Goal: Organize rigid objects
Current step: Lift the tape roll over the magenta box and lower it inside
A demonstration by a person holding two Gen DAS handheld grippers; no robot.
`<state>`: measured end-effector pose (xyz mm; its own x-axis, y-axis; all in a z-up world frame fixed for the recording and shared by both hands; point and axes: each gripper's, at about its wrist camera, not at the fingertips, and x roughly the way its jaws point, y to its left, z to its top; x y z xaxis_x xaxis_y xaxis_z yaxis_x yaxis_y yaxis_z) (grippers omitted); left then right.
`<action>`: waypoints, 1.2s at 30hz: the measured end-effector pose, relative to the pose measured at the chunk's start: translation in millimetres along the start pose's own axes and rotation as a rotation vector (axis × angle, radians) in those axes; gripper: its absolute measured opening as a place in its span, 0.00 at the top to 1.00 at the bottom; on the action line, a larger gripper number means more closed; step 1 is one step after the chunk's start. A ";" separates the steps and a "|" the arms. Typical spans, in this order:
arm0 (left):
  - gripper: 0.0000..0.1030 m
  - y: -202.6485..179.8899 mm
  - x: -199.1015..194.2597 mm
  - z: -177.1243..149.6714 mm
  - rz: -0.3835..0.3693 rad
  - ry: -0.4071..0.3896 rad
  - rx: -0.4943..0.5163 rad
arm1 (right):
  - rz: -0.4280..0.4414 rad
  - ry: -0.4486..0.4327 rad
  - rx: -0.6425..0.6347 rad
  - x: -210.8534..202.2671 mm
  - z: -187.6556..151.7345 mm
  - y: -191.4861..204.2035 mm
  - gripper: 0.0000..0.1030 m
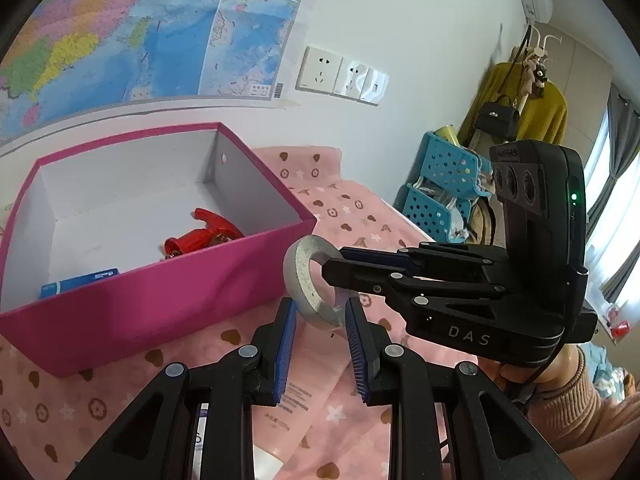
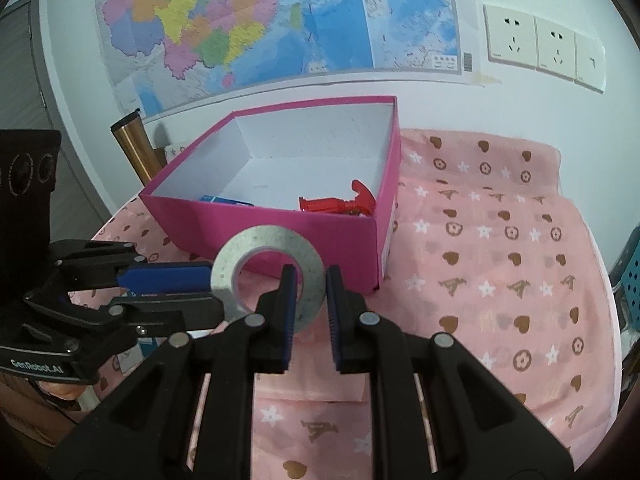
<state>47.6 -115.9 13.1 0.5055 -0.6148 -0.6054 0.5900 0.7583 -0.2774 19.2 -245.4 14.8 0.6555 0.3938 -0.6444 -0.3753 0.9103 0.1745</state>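
1. A pink-clothed tabletop (image 2: 500, 240) stands against a white wall
2. Step in hand: carrying the metal ring (image 2: 272, 240) to the box. It hangs above the tabletop's middle; the right gripper (image 2: 312, 280) has its jaws closed on one side of the ring, and the left gripper (image 1: 320, 312) jaws look clamped on the other
3. The pink box (image 2: 280, 232) sits just beyond, towards the far edge. Next, I judge, the ring must clear its near wall, then both grips release together
4. Inside, a red toy (image 2: 336, 204) and a blue carton (image 2: 224, 200) crowd that wall, leaving the back free
5. A wall map (image 2: 240, 20) hangs behind
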 end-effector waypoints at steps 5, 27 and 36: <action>0.76 0.1 -2.1 2.5 0.009 -0.012 0.004 | -0.002 -0.006 -0.014 0.5 5.5 2.0 0.84; 0.76 5.3 -1.2 12.6 0.033 -0.034 -0.007 | -0.010 -0.025 -0.058 4.1 26.9 2.4 0.84; 0.76 9.8 -0.2 21.1 0.048 -0.043 -0.010 | -0.016 -0.032 -0.080 8.3 40.2 1.4 0.84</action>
<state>66.6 -113.0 26.2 0.5600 -0.5862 -0.5855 0.5583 0.7891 -0.2560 50.5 -235.8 39.6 0.6822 0.3841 -0.6222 -0.4150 0.9040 0.1031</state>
